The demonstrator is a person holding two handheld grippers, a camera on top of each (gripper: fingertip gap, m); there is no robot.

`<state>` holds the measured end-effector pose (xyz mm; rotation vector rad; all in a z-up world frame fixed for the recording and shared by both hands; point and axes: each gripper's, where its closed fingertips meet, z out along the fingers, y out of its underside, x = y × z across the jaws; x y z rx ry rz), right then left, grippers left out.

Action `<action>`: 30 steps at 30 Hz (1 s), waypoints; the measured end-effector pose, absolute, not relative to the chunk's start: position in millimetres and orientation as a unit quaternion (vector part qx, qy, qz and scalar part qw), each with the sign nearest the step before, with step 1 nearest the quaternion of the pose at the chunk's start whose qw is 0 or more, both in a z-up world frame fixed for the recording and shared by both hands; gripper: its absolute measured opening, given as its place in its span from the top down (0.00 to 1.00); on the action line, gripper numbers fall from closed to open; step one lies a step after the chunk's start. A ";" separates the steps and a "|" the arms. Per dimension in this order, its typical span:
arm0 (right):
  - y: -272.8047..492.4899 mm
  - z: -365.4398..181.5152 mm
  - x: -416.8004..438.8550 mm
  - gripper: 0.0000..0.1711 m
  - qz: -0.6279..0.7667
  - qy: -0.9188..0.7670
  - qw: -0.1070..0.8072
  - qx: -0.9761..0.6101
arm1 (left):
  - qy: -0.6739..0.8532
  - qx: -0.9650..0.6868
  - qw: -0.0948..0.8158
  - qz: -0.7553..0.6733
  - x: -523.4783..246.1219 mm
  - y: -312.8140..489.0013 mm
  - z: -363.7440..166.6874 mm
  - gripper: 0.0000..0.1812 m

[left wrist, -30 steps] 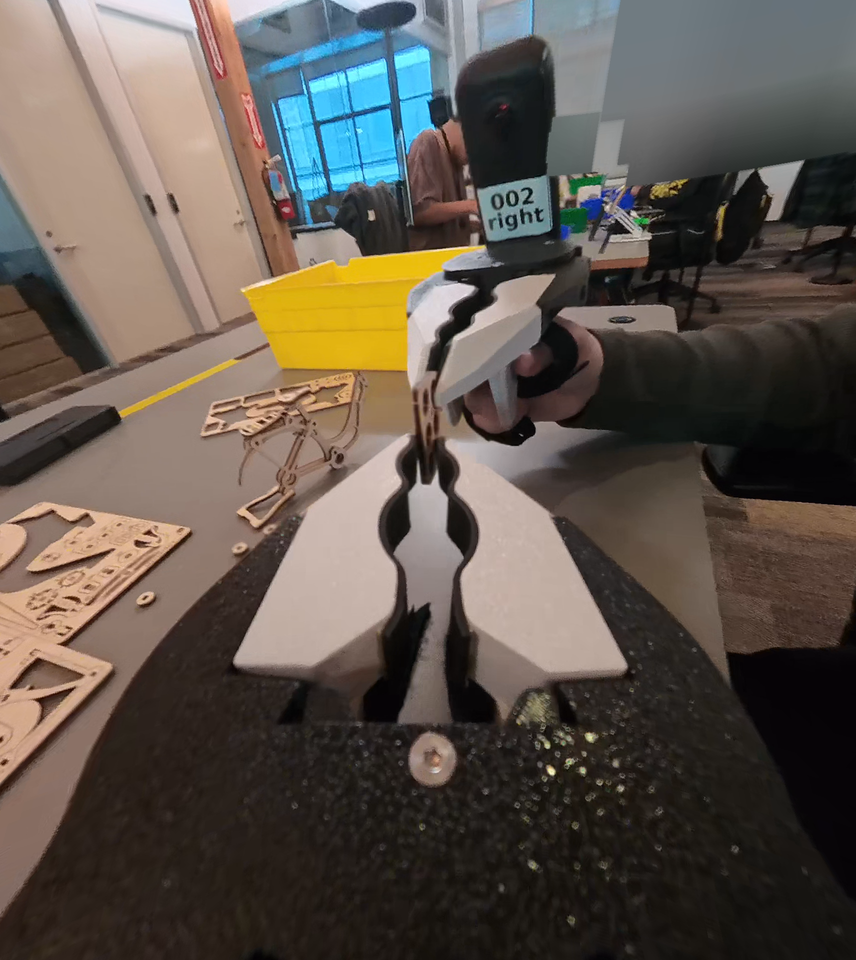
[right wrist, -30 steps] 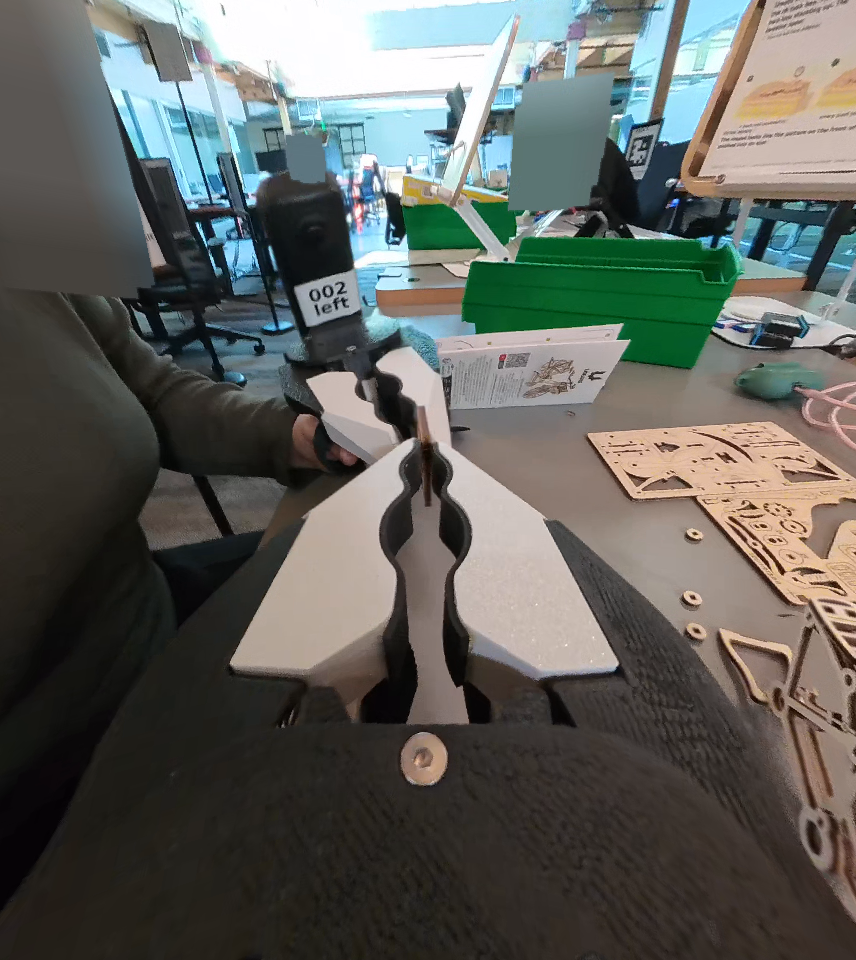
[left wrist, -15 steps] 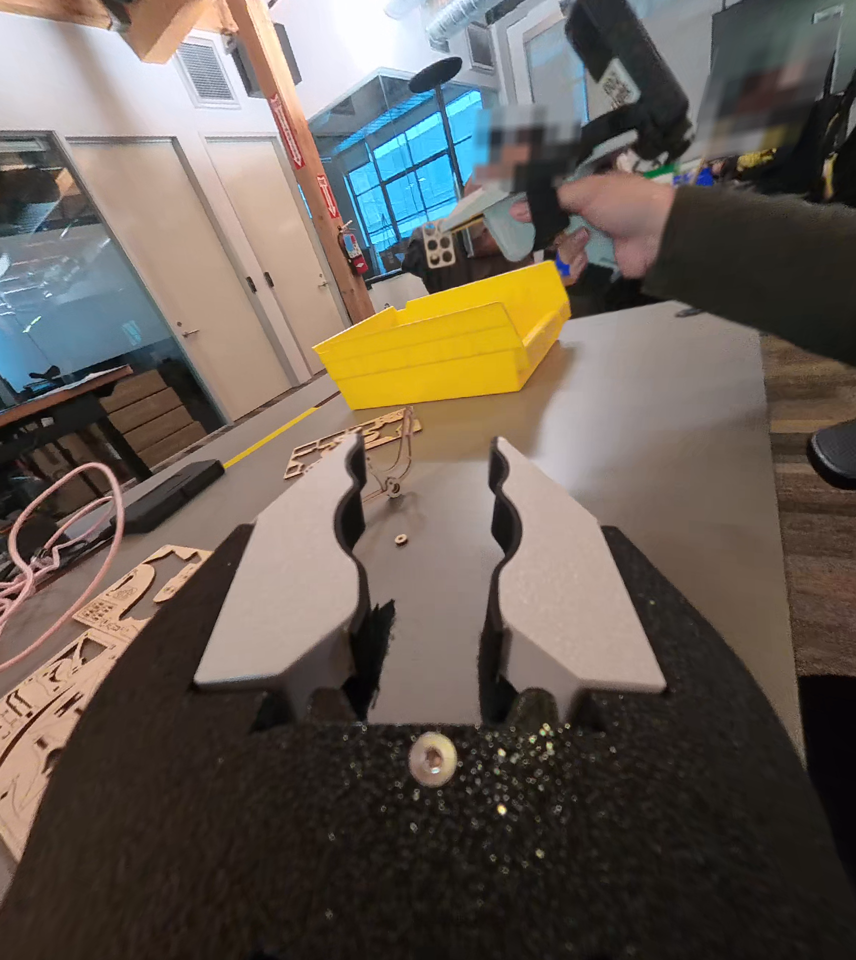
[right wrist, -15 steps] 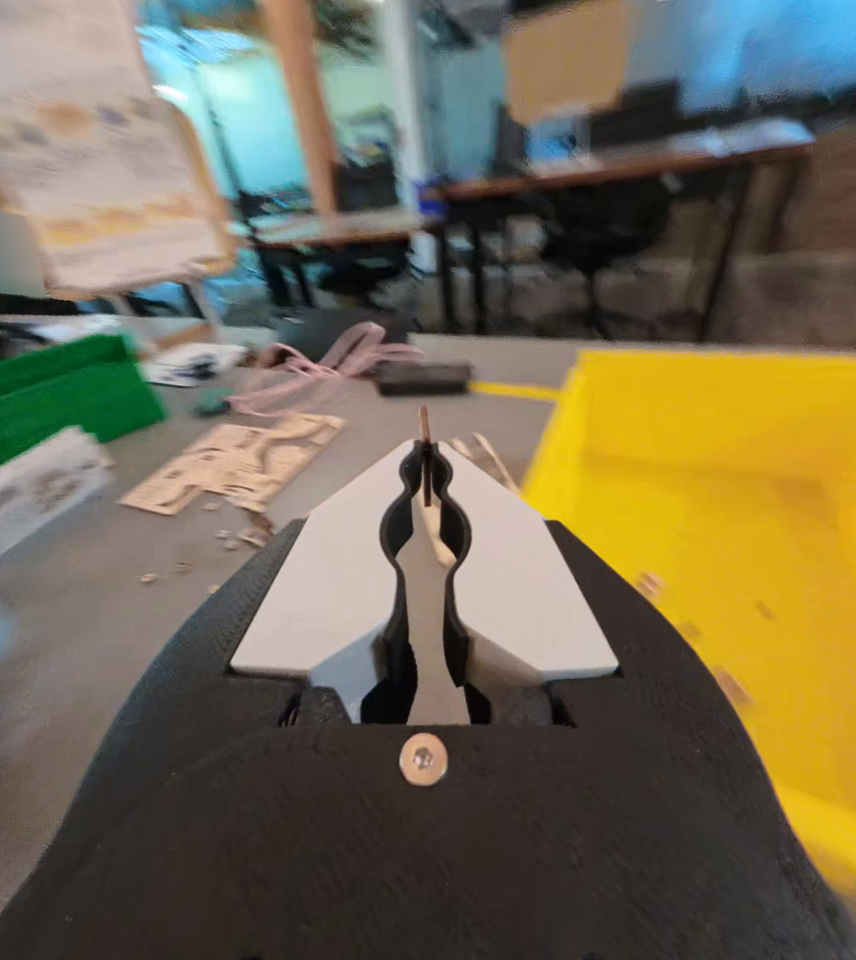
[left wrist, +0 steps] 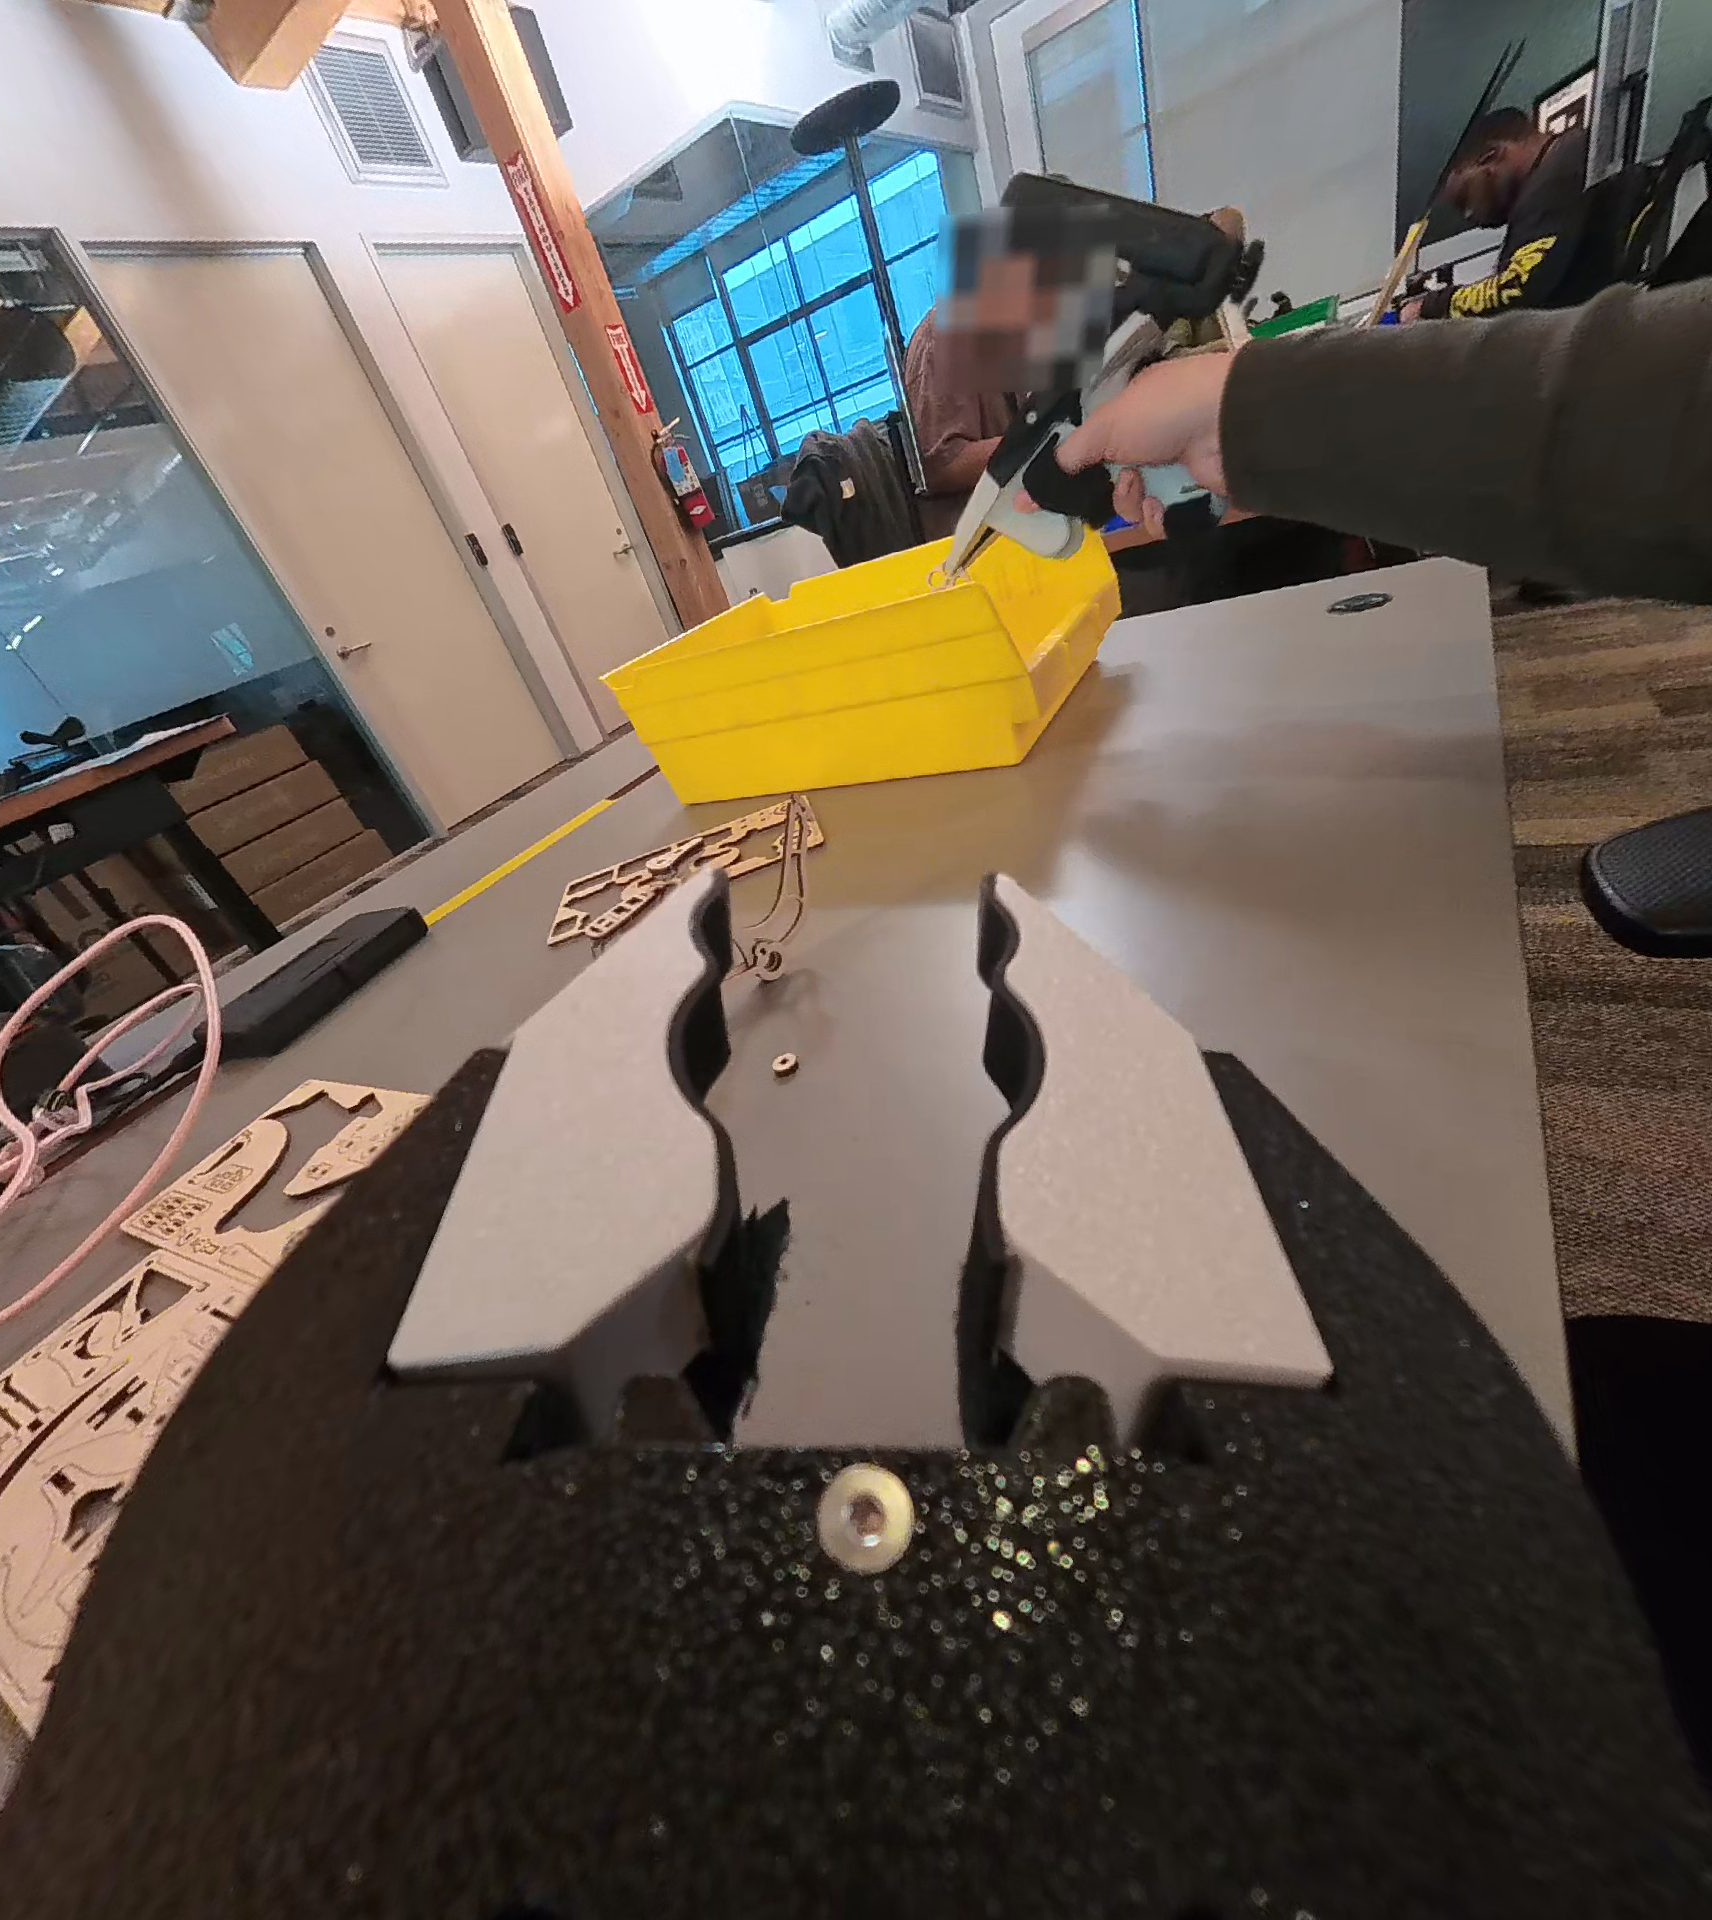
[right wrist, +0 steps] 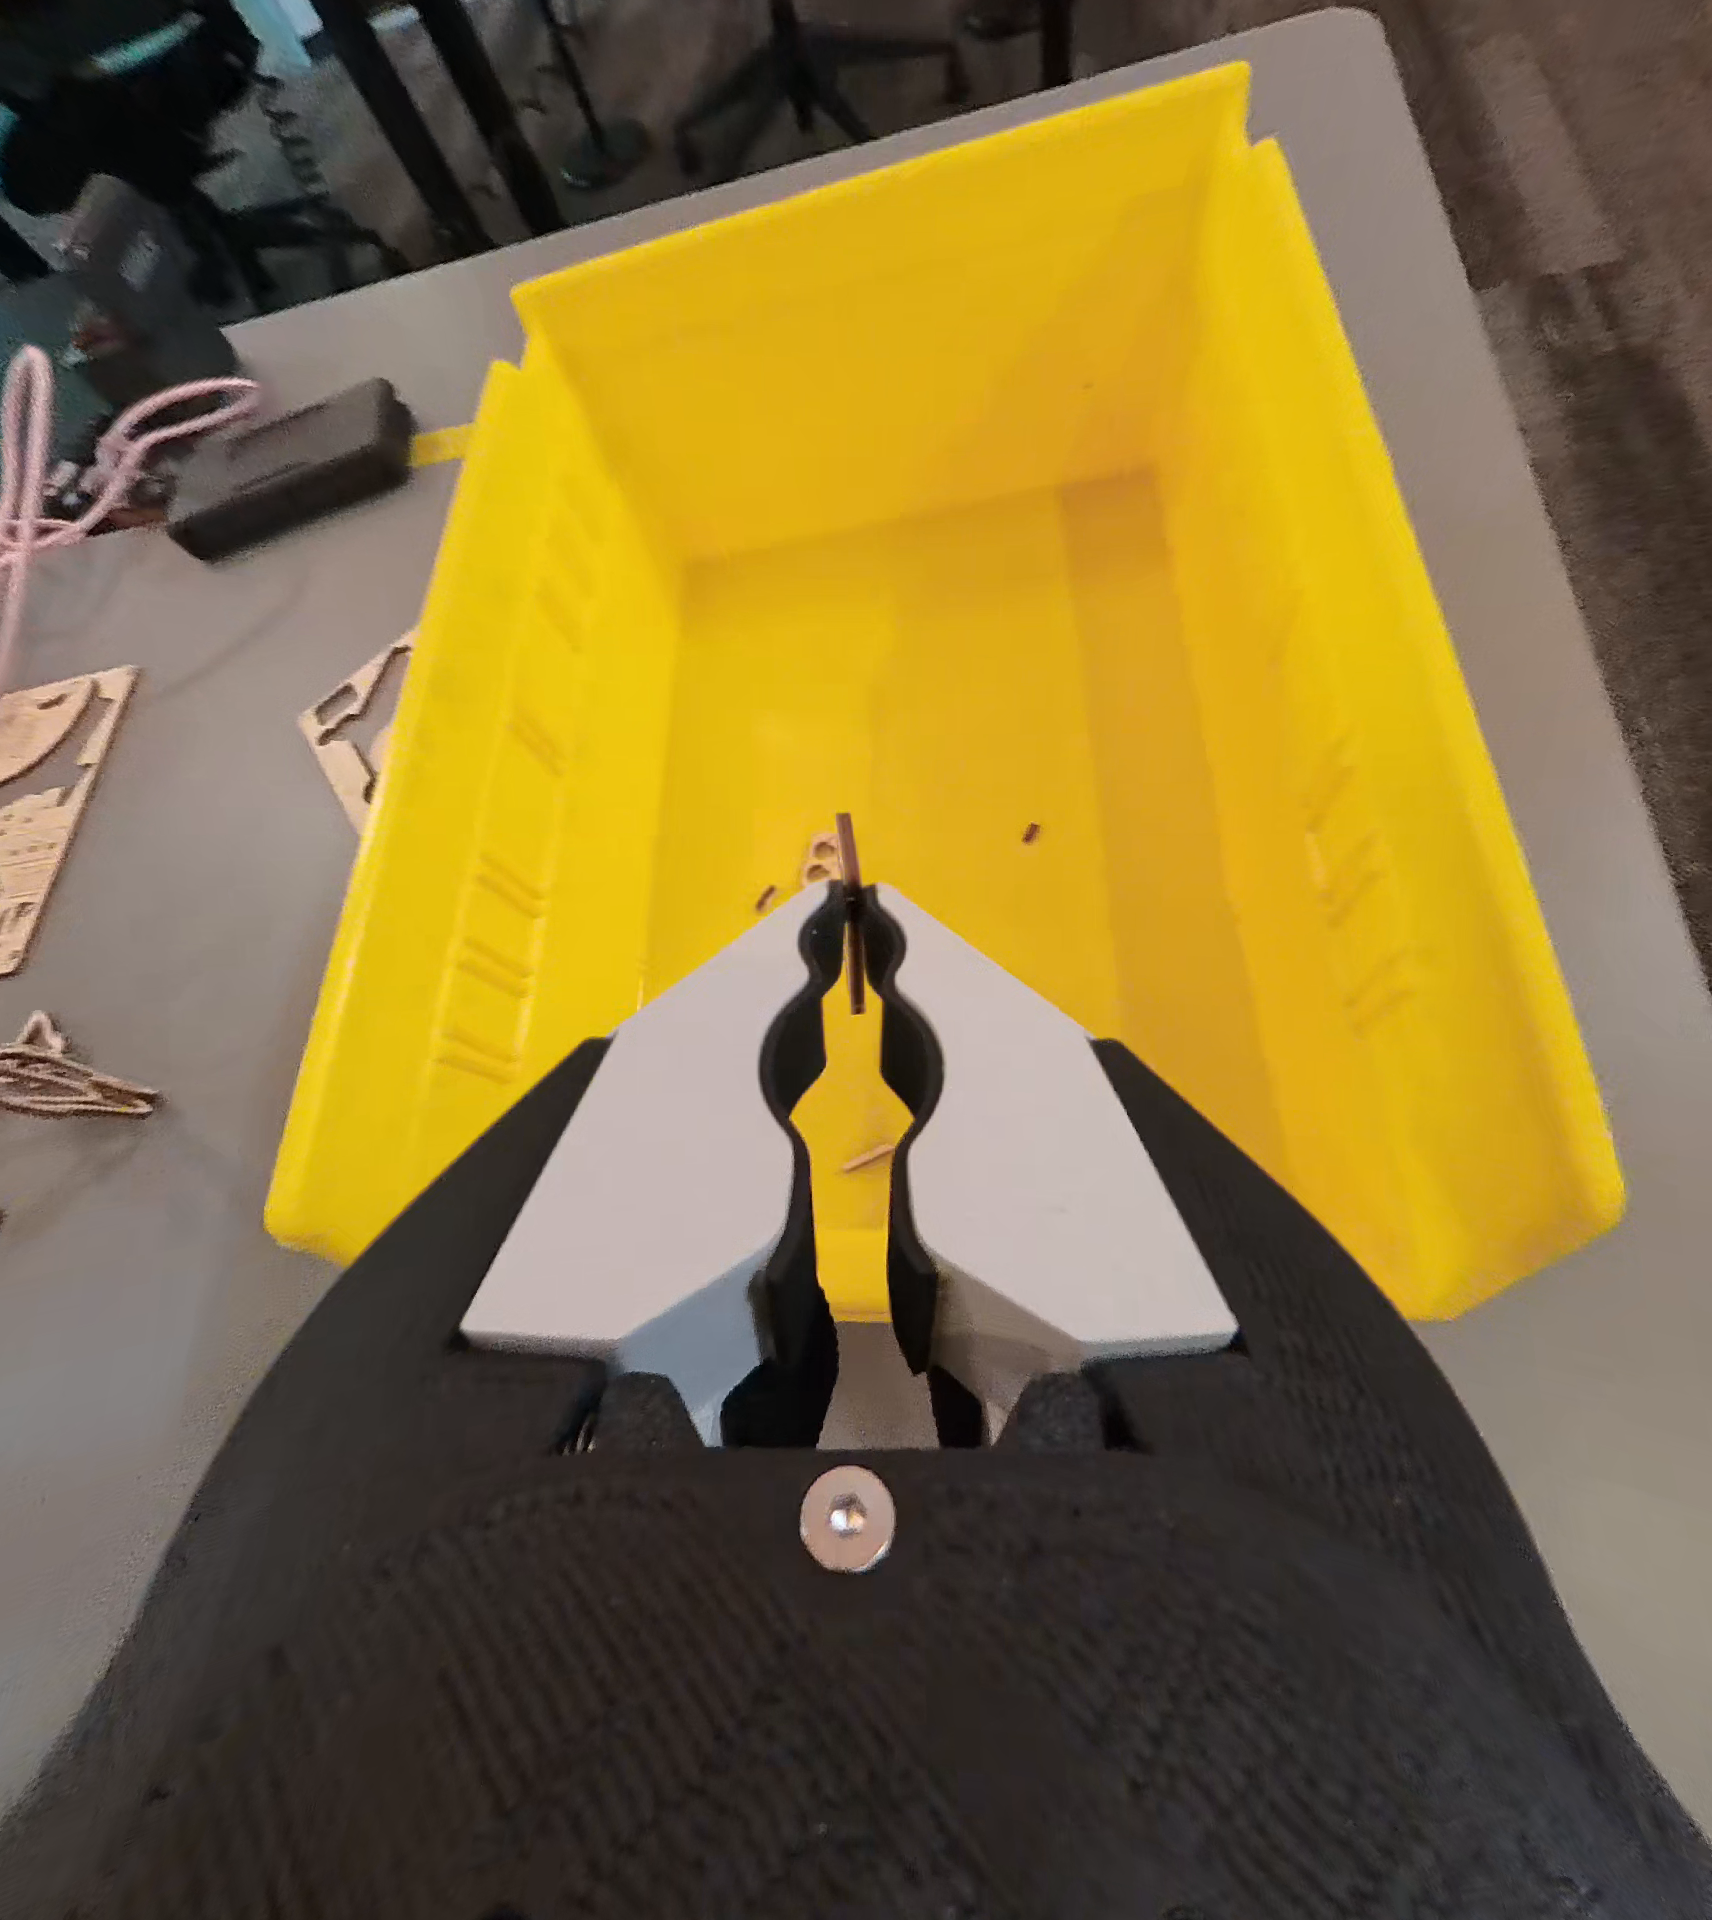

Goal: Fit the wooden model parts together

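Observation:
My right gripper (right wrist: 850, 902) is shut on a thin wooden piece (right wrist: 846, 868), seen edge-on, and holds it over the inside of the yellow bin (right wrist: 1247, 436). In the left wrist view the right gripper (left wrist: 958, 566) hangs above the yellow bin's (left wrist: 862, 675) rim with the piece (left wrist: 938, 578) at its tips. My left gripper (left wrist: 852, 935) is open and empty, low over the grey table (left wrist: 1299, 831). A partly built wooden model (left wrist: 779, 914) stands just beyond its left finger. A small wooden ring (left wrist: 782, 1064) lies between the fingers on the table.
Laser-cut wooden sheets (left wrist: 104, 1351) lie at the left, another sheet (left wrist: 654, 883) lies near the bin. Small wood scraps (right wrist: 821, 857) lie in the bin. A pink cable (left wrist: 31, 1122) and a black block (left wrist: 312, 977) sit at the far left. The table's right edge (left wrist: 1517, 1039) is close. Some 40 cm of space lies between my two pairs of fingers.
My left gripper let go of the wooden piece and opened. My right gripper carried the piece away, swung over the yellow bin and now points down into it.

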<state>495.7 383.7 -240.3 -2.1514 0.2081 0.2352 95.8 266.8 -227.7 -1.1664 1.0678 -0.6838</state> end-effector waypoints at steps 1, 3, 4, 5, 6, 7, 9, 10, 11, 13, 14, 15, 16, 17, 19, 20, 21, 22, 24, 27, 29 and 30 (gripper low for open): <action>384.9 -240.9 498.6 1.00 0.092 0.086 0.460 -0.879 | 0.470 -0.516 0.651 -0.299 95.7 267.6 -228.4 0.75; 387.8 -243.2 498.8 1.00 0.107 0.090 0.444 -0.885 | 0.470 -0.519 0.648 -0.300 95.9 268.1 -229.4 0.75; 389.0 -245.8 498.5 1.00 0.117 0.093 0.432 -0.889 | 0.470 -0.520 0.647 -0.299 95.9 268.6 -229.8 0.75; 390.5 -248.6 500.0 0.96 0.118 0.100 0.423 -0.893 | 0.469 -0.522 0.647 -0.298 95.6 269.3 -230.2 0.75; 392.9 -249.9 504.9 0.93 0.105 0.108 0.422 -0.894 | 0.468 -0.524 0.647 -0.297 95.3 270.0 -230.5 0.75; 395.4 -249.2 511.8 0.89 0.077 0.110 0.430 -0.893 | 0.467 -0.525 0.647 -0.297 95.1 270.6 -230.4 0.75; 397.7 -240.1 528.7 0.81 -0.004 0.105 0.458 -0.883 | 0.465 -0.526 0.648 -0.295 94.1 271.7 -230.2 0.75; 397.8 -229.6 534.1 0.79 -0.039 0.102 0.481 -0.870 | 0.463 -0.527 0.650 -0.293 93.2 273.1 -230.2 0.76; 398.1 -214.9 534.0 0.79 -0.062 0.096 0.513 -0.851 | 0.460 -0.529 0.652 -0.290 92.0 274.7 -229.8 0.76; 397.1 -176.4 518.0 0.79 -0.081 0.067 0.597 -0.796 | 0.454 -0.533 0.653 -0.288 90.1 276.9 -229.6 0.76; 394.3 -156.0 503.0 0.79 -0.085 0.044 0.638 -0.764 | 0.452 -0.534 0.653 -0.288 89.5 277.6 -229.4 0.76; 390.0 -136.8 483.5 0.78 -0.085 0.017 0.675 -0.733 | 0.450 -0.534 0.654 -0.290 88.8 277.7 -228.7 0.76; 384.1 -120.1 460.6 0.78 -0.084 -0.014 0.708 -0.701 | 0.448 -0.533 0.656 -0.291 88.2 277.5 -227.6 0.76; 377.5 -106.9 434.7 0.79 -0.082 -0.048 0.734 -0.673 | 0.446 -0.532 0.658 -0.291 87.4 277.6 -226.6 0.76; 362.7 -92.8 374.8 0.79 -0.064 -0.121 0.771 -0.622 | 0.440 -0.531 0.665 -0.287 84.9 278.7 -224.3 0.77; 354.8 -91.7 342.1 0.79 -0.041 -0.157 0.783 -0.601 | 0.435 -0.532 0.669 -0.284 83.1 280.1 -223.2 0.78; 346.7 -93.8 309.8 0.79 -0.006 -0.184 0.791 -0.583 | 0.423 -0.538 0.676 -0.275 79.4 284.0 -221.6 0.78; 338.5 -99.0 279.3 0.77 0.036 -0.204 0.794 -0.572 | 0.403 -0.547 0.687 -0.256 72.8 291.0 -219.4 0.78; 324.7 -115.4 227.5 0.77 0.110 -0.237 0.787 -0.559 | 0.373 -0.560 0.702 -0.231 61.3 300.0 -216.8 0.79; 316.0 -148.1 172.8 0.77 0.162 -0.284 0.772 -0.545 | 0.356 -0.545 0.716 -0.252 54.6 292.9 -206.9 0.80; 318.6 -170.1 149.4 0.77 0.168 -0.310 0.760 -0.546 | 0.336 -0.523 0.737 -0.266 45.3 281.0 -194.7 0.81; 319.7 -179.1 139.4 0.77 0.174 -0.320 0.755 -0.546 | 0.323 -0.517 0.749 -0.260 38.1 275.8 -189.5 0.79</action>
